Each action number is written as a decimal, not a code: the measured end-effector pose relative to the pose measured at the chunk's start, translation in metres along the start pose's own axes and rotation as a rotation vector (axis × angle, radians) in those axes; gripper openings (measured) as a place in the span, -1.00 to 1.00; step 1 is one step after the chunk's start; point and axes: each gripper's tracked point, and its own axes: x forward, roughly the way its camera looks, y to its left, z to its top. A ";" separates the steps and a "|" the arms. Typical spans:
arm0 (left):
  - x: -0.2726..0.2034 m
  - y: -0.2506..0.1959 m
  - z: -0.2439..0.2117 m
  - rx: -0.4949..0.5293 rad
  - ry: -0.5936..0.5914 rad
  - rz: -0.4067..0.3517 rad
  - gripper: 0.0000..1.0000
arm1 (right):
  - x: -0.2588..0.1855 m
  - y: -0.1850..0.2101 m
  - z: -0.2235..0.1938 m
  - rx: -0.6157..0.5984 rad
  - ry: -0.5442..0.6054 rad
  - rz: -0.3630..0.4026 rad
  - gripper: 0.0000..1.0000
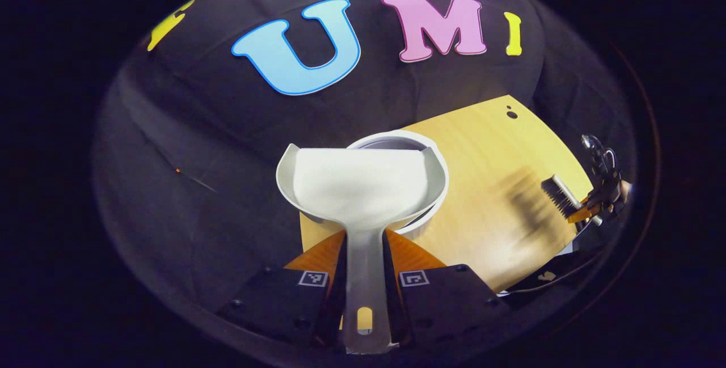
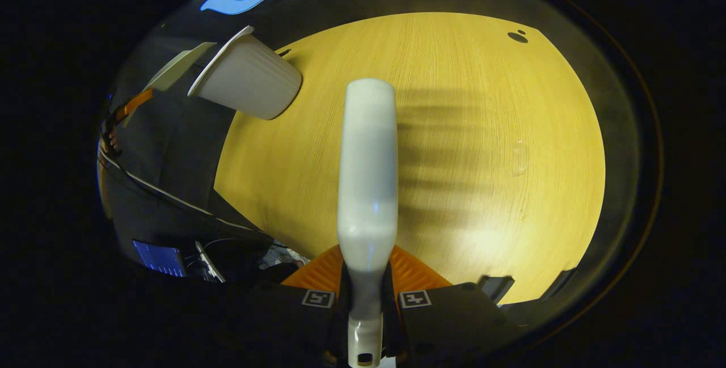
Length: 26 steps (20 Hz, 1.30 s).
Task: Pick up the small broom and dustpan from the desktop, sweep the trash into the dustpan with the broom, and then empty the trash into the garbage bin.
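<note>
Two tools: both are gripping something right now, one item each.
Left tool (image 1: 366,277): its fingers are squeezing the handle of the dustpan (image 1: 357,184) from both sides, so it's holding it tight.
Dustpan: it's hanging over the garbage bin (image 1: 434,155), pan end pointing away, covering most of the bin's opening in the left gripper view. Looks empty as far as I can see.
Garbage bin: it's sitting at the near left edge of the worktop (image 1: 482,147), pale and round with ribbed sides.
Right tool (image 2: 367,294): it's clamping the broom (image 2: 367,169) by the handle, fingers pressing on both sides.
Broom: it's sticking out over the middle of the worktop, casting a stripy bristle shadow to its right. In the left gripper view you can spot its dark bristles way off on the right, above the worktop.
Worktop: yellowish wood grain, with a small dark mark (image 2: 517,36) near the far right edge.
</note>
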 end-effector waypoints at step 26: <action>0.131 -0.305 -0.117 -0.092 -0.112 -0.234 -0.44 | 0.034 -0.047 -0.004 0.044 -0.006 -0.249 -0.37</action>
